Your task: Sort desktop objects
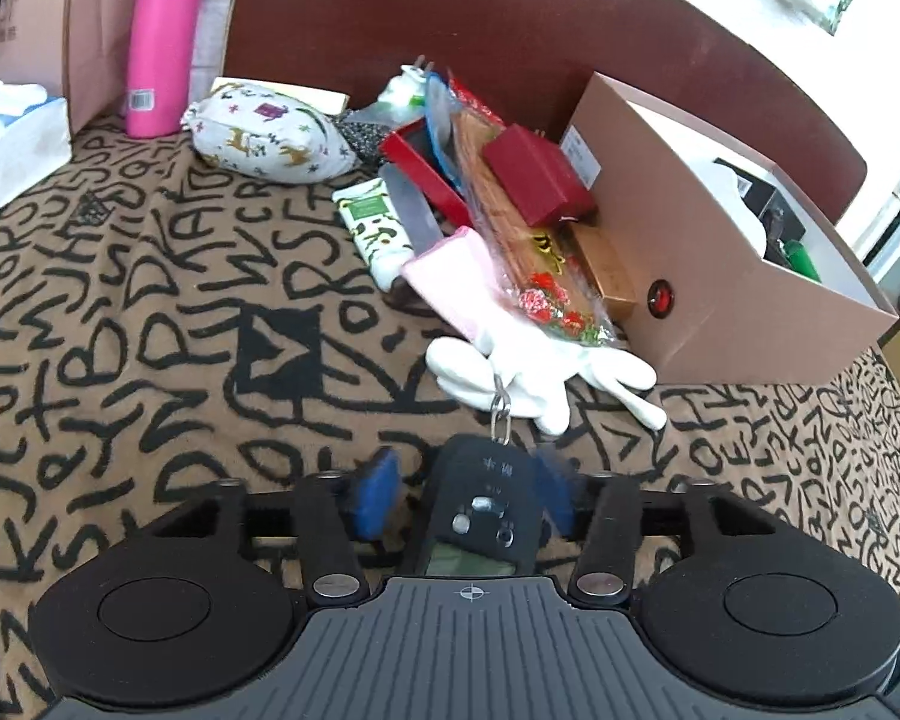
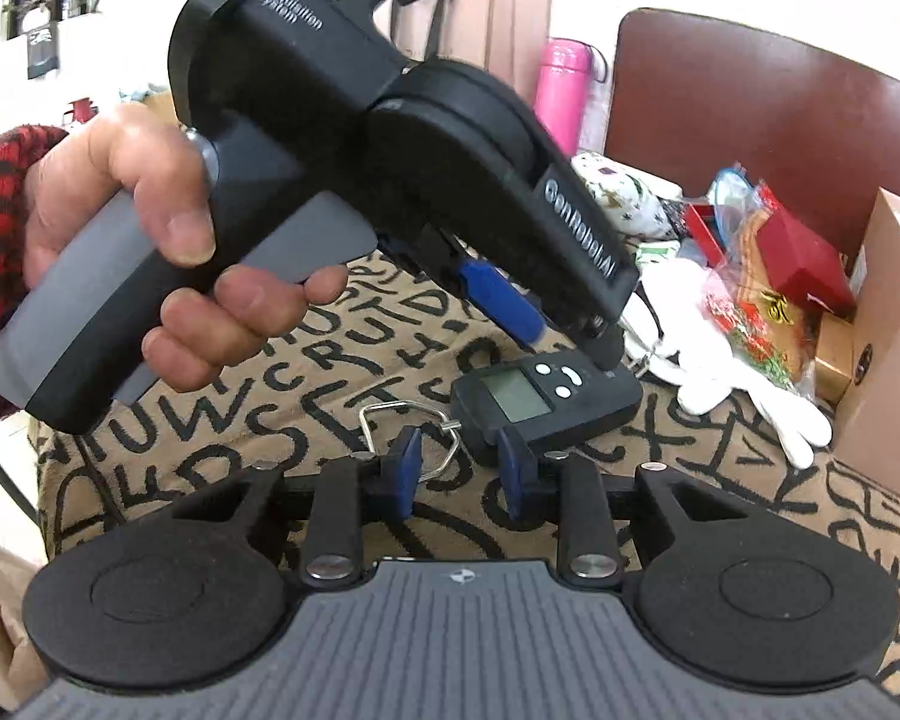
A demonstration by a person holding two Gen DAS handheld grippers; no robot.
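My left gripper hangs over the scale, fingers spread on either side of it, not pinching. The scale lies on the table near a white glove. My right gripper is spread around the scale's metal loop.

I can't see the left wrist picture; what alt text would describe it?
The left gripper, jaws open, straddles a black digital hanging scale on a letter-patterned cloth. Beyond lie a white glove, a clutter of small items, a pink bottle and an open cardboard box.
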